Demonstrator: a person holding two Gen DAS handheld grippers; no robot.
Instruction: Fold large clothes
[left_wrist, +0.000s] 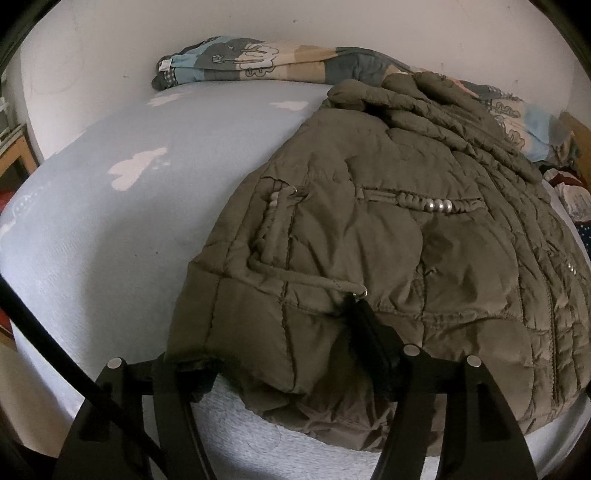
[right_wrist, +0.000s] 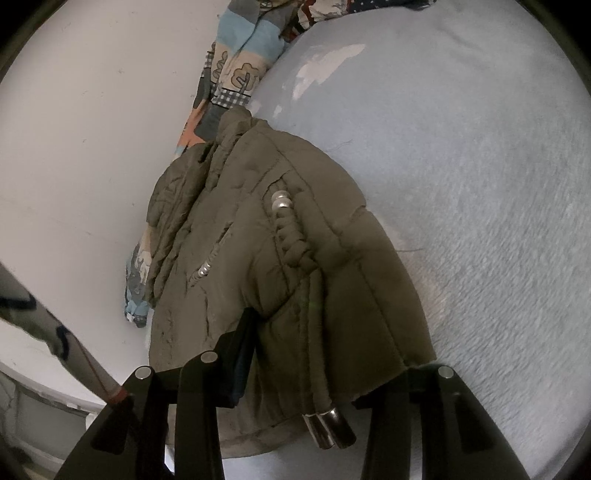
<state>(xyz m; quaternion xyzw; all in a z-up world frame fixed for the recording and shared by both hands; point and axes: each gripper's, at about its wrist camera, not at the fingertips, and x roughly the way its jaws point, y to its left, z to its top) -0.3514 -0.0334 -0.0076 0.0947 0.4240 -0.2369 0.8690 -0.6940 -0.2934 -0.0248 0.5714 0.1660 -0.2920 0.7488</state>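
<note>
Presently, an olive quilted jacket (left_wrist: 388, 240) lies on a bed with a pale blue sheet (left_wrist: 129, 229), occupying the right half of the left wrist view; its near hem reaches the bed's near edge. In the left wrist view the left hand-held gripper (left_wrist: 280, 354) has one finger (left_wrist: 369, 332) lying on top of the jacket's near hem, just below a drawstring (left_wrist: 295, 277) ending in a small metal ring. The other finger is hidden at the hem's left corner, where the fabric drapes over it. The jaws stand wide apart with the hem between them; no clamping is visible.

In the right wrist view the right hand-held gripper (right_wrist: 321, 369) likewise straddles the jacket (right_wrist: 280, 258). One finger (right_wrist: 240, 354) rests against the fabric on the left; the other sits under the hem's right corner. These jaws too stand wide, not pressed together. A cord with two metal tips (right_wrist: 328, 424) hangs at the near edge between the fingers.

A patterned quilt (left_wrist: 236, 59) lies bunched along the far side of the bed against a white wall (left_wrist: 92, 55), and the jacket's far end overlaps it.
</note>
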